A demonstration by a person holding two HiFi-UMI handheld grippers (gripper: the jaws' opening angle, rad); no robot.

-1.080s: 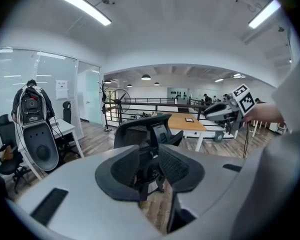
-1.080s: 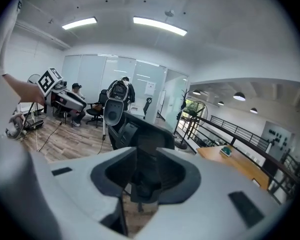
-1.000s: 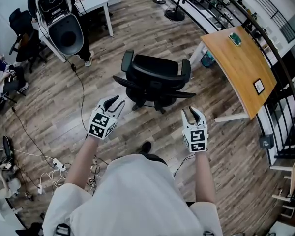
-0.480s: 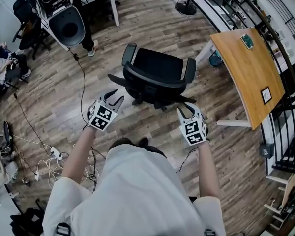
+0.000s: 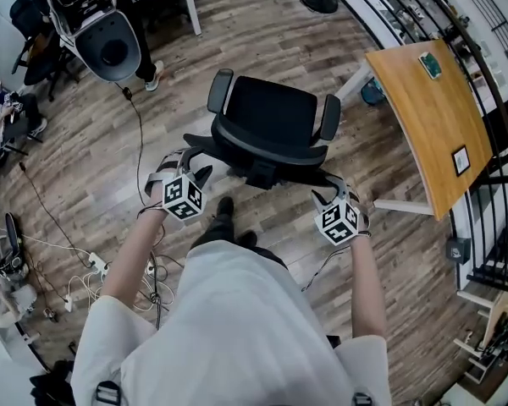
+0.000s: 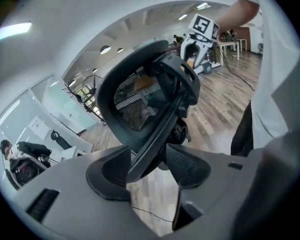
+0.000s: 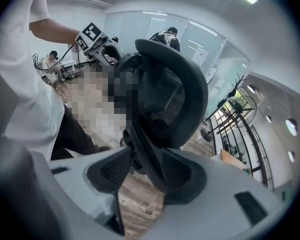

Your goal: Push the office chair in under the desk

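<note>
- Only the head view takes in the desk, its pale wooden top at the right. The office chair stands on the plank floor directly ahead of the person, left of the desk and apart from it, not under it.
- Only the gripper views show the grip. The left gripper has just been opening its jaws, which stand released with the rim of the chair's back between them. The right gripper has done likewise on the other side of the rim.
- The chair is black, with a mesh back in a solid frame, a padded seat and two armrests.
- The only clear print is the black-and-white square markers on the grippers' cubes. A small card on the desk is too small to read.
</note>
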